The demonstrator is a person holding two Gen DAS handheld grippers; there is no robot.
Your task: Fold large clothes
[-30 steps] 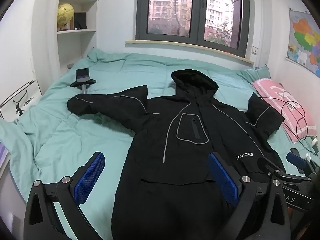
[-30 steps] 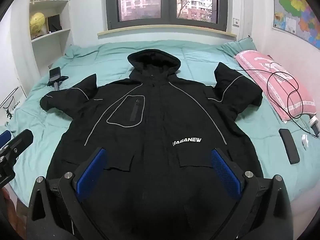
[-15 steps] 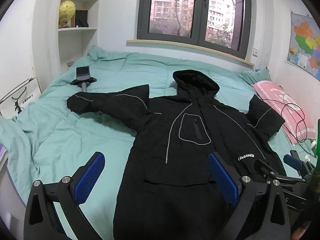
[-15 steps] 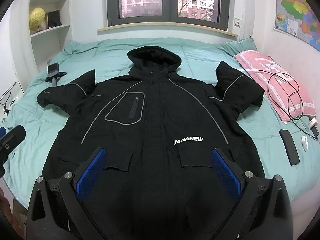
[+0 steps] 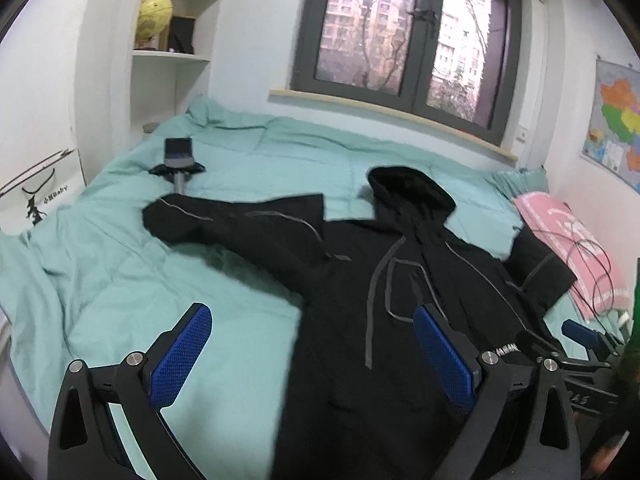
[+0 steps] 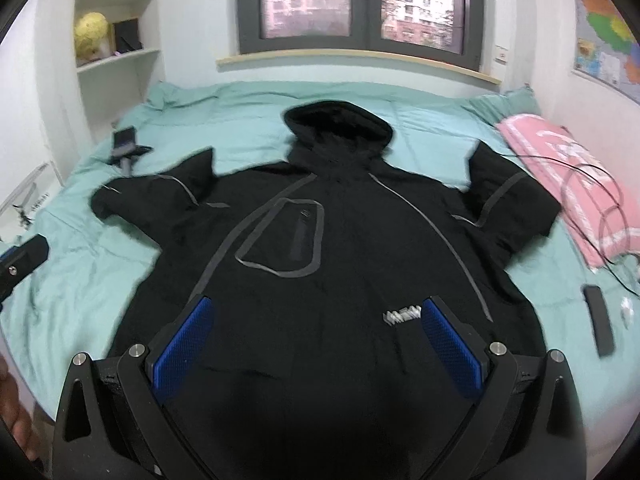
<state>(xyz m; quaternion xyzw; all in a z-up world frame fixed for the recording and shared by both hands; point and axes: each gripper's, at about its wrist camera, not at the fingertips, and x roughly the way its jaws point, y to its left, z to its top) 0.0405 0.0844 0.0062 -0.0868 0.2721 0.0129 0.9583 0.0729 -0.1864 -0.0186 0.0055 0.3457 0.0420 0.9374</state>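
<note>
Teal bed (image 6: 420,120) carries black jacket (image 6: 340,264), pink pillow (image 6: 568,184), remote (image 6: 598,320).

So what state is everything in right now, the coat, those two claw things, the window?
Black jacket: spread flat on the bed, front up, unfolded, sleeves out to the sides.
Hood: lying flat above the collar.
Left gripper: open, holding nothing.
Right gripper: open, holding nothing.
Window: shut.

Jacket (image 6: 332,264) on bed (image 6: 80,280) (pillow (image 6: 568,184) rightward)

bare teal bedspread (image 5: 120,280) left of jacket (image 6: 340,260); phone stand (image 5: 179,156) near sleeve
</note>
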